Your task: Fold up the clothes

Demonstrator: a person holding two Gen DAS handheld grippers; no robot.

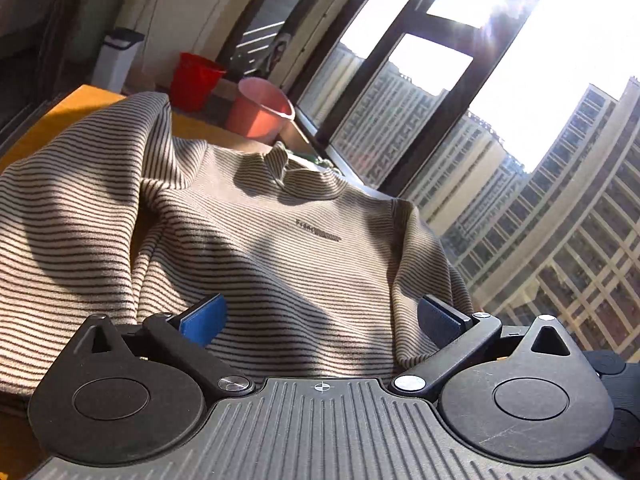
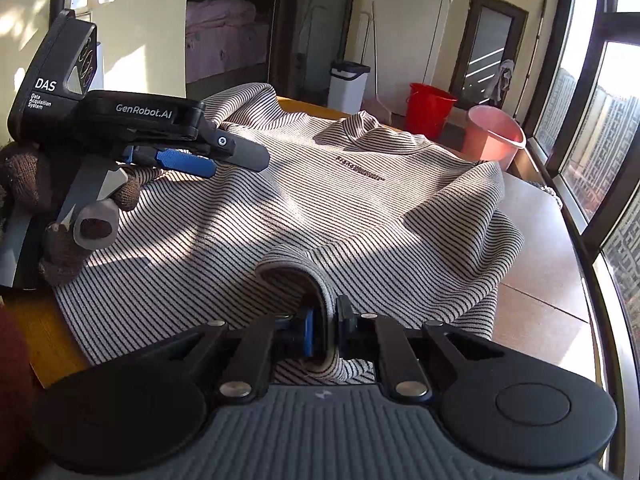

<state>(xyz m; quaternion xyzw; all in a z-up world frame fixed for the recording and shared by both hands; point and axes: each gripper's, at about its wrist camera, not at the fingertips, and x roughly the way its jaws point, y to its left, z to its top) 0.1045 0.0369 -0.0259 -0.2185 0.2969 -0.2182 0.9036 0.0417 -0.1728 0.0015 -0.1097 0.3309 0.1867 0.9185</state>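
Striped sweater (image 2: 360, 208) lies chest-up on the desk (image 2: 540, 240), collar away from the person, small print line across the chest. One sleeve (image 1: 92, 184) is already laid in over the body on the left side; on the right side the edge sags off toward the window. Judging by that, the fold is partway: body not yet doubled over, hem end not brought up, no neat stack.

Right gripper (image 2: 322, 328) w/ jaws clamped on a fabric edge near the hem, cloth humped up between the blue pads, so that bit is lifted off the rest. Left gripper (image 1: 320, 320) hangs just above the lower part of the sweater, jaws wide apart, nothing between them; cloth sits under and ahead of them. In the right view it shows from the side, held in a gloved hand (image 2: 24, 176).
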